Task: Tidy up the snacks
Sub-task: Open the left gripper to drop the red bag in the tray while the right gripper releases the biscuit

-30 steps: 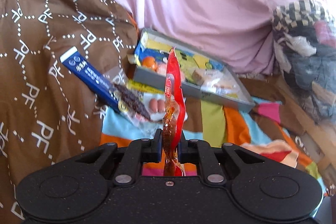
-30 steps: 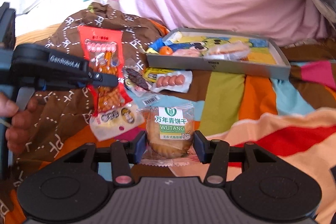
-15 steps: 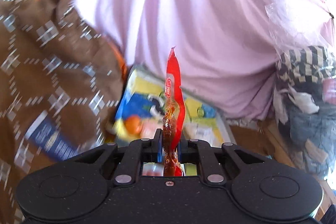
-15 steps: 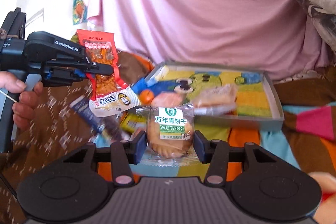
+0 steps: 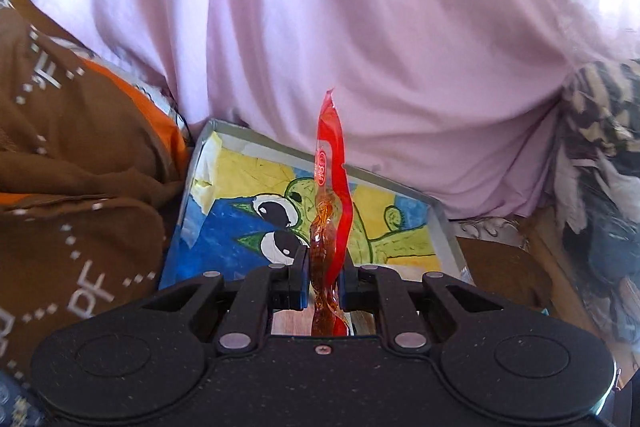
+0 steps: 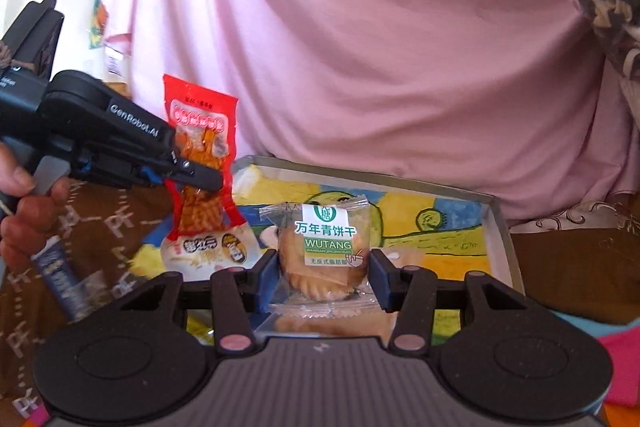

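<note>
My left gripper (image 5: 323, 281) is shut on a red snack packet (image 5: 330, 211), seen edge-on and held upright over the grey tray (image 5: 440, 227) with a cartoon drawing on its floor. In the right wrist view the same red packet (image 6: 200, 163) hangs flat in the left gripper (image 6: 200, 179), above the tray's left end. My right gripper (image 6: 323, 279) is shut on a clear-wrapped WUTANG biscuit (image 6: 323, 255), held over the tray (image 6: 498, 223) near its front edge.
A pink cloth (image 6: 380, 47) hangs right behind the tray. Brown patterned fabric (image 5: 60, 207) lies to the left, with a blue box (image 6: 64, 283) on it. A hand (image 6: 24, 215) grips the left tool. Checked bags (image 5: 600, 155) pile at the right.
Both grippers have moved forward and up from the striped blanket to over the tray, each carrying its snack. The loose snacks on the blanket have dropped out of view.
</note>
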